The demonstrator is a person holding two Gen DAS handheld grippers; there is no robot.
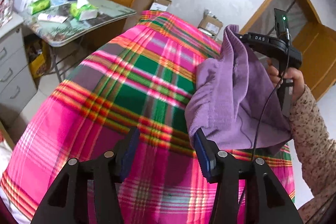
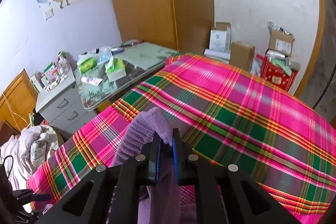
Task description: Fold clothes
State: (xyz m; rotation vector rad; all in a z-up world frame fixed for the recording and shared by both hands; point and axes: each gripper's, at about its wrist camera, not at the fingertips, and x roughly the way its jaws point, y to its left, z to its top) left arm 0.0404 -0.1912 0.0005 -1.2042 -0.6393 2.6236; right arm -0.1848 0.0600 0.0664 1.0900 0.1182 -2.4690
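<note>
Right now my right tongs point(image 2: 166, 152) are clamped nearly closed on a lilac garment point(image 1: 233, 98), their blue pads pinching a bunched ridge of it. From the right wrist view the cloth rises in a ribbed hump just beyond the fingertips and also hangs below them, toward the near edge of the frame. It looks soft and fleecy, a plain pale purple with no print, with a ribbed stretch near the pinched edge.

My left tongs point(image 1: 166, 152) stand well apart with nothing between the pads; the right-hand pad sits just at the lower left corner of the hanging cloth, and whether it touches I cannot tell. In that view the garment droops in a loose sheet from the other gripper, held above the right side of the bed point(image 1: 105, 119). A hand point(image 1: 292, 77) in a speckled sleeve point(image 1: 310, 140) grips that tool's handle at the far right.

The bed wears a bright plaid cover of pink, green and orange. Beyond it on the left a bench point(image 2: 147, 54) carries tissue packs point(image 2: 114, 70) and clutter.
</note>
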